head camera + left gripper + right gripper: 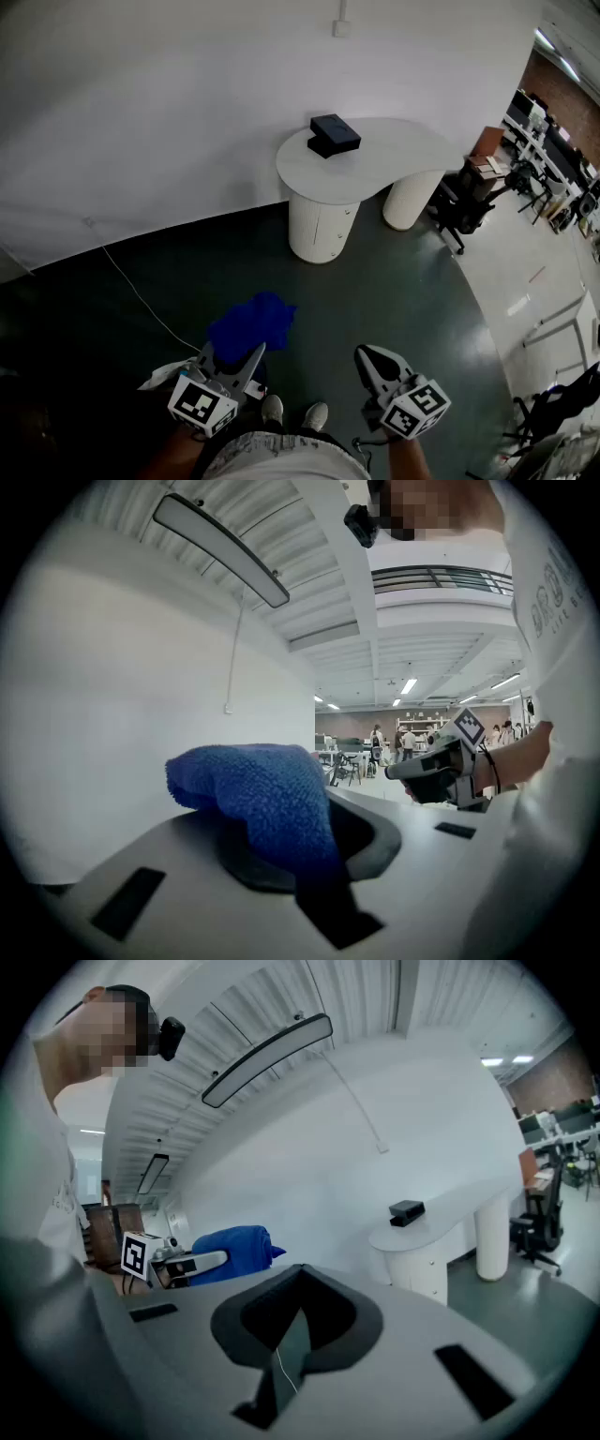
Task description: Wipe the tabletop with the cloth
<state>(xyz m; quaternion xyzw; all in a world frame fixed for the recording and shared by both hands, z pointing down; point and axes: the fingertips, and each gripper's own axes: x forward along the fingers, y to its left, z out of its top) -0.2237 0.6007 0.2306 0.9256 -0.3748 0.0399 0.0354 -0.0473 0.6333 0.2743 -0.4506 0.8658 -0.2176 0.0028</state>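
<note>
Though the left claw [251, 354] grips the cloth [251, 321] and the right claw [368, 357] is pinched together, empty, the tabletop [384, 161] sits well apart, so no wiping yet.

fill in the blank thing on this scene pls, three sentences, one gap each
The left gripper is shut on a fluffy towelling cloth coloured ____.
The right gripper holds nothing, and its jaws are ____.
The small box resting on the white rounded tabletop is ____ in colour.
Missing words: blue; shut; black.
</note>
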